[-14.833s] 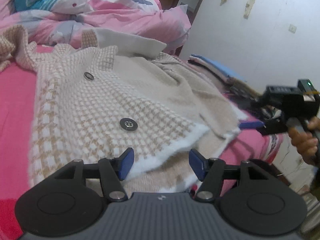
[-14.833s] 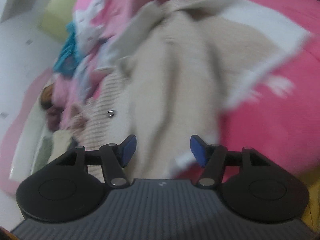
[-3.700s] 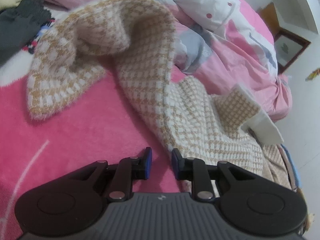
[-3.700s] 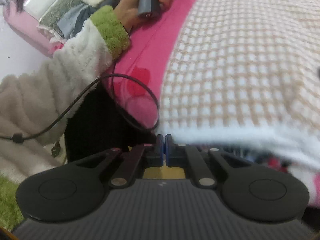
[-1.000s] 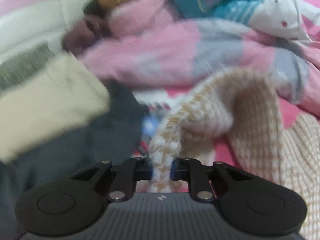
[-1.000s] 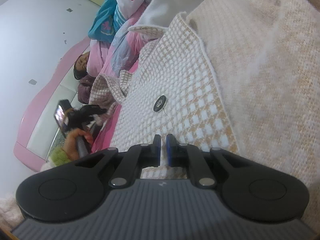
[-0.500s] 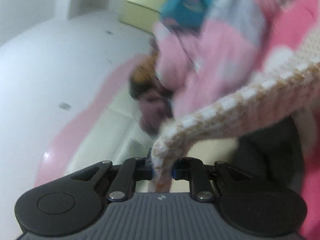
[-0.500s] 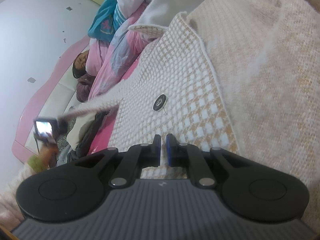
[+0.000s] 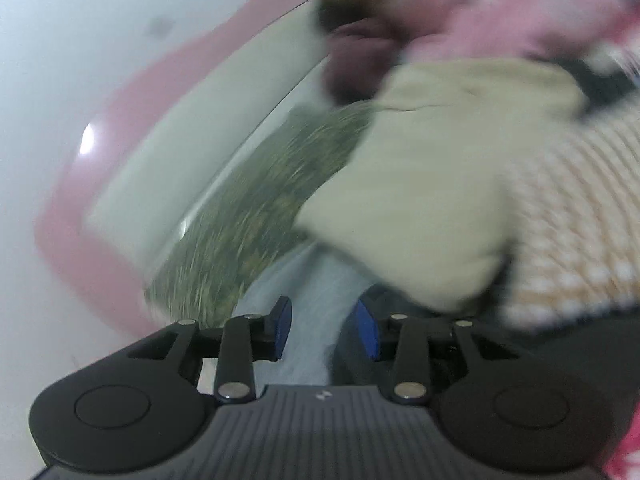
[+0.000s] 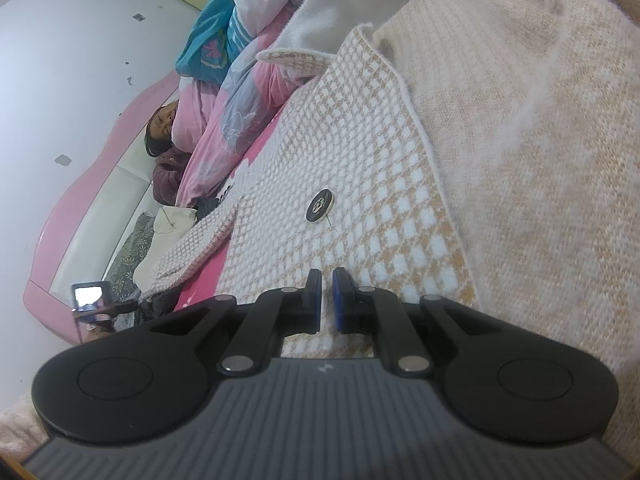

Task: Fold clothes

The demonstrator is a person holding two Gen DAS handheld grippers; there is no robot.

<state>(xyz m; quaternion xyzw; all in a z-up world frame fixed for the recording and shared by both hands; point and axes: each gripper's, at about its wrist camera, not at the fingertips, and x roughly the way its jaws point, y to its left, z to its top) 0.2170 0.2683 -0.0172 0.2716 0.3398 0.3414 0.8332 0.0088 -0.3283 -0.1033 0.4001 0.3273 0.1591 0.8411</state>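
The checked coat (image 10: pixel 360 184) lies flat on the pink bed (image 10: pixel 200 284); it is soft and fuzzy, with small tan and white squares, a white fluffy edge, and one round dark button (image 10: pixel 319 205) on its front; beside the checked part, on the right of the button, the coat shows a plain cream knit (image 10: pixel 540 140) with fine ribs; one sleeve (image 10: pixel 188 254) reaches out flat from the coat to the left of the button, toward the pink headboard (image 10: pixel 64 208); past the coat, farther from the button, a puffy pink and blue quilt (image 10: pixel 236 112) is heaped up; the right gripper (image 10: pixel 327 300) sits low over the coat's near edge, just under the button; its two blue pads are almost together with only a thin slit between them, and I cannot tell if any cloth is pinched there; the left gripper (image 9: pixel 322 330) is off by the headboard, and its view is very blurry; its jaws have just been opening and now stand apart with nothing between the pads; the checked sleeve (image 9: pixel 572 220) is up and to its right, not touching it; in front of it sit a cream cloth (image 9: pixel 420 184), a dark speckled cloth (image 9: pixel 264 216) and a pale blue cloth (image 9: pixel 316 320).
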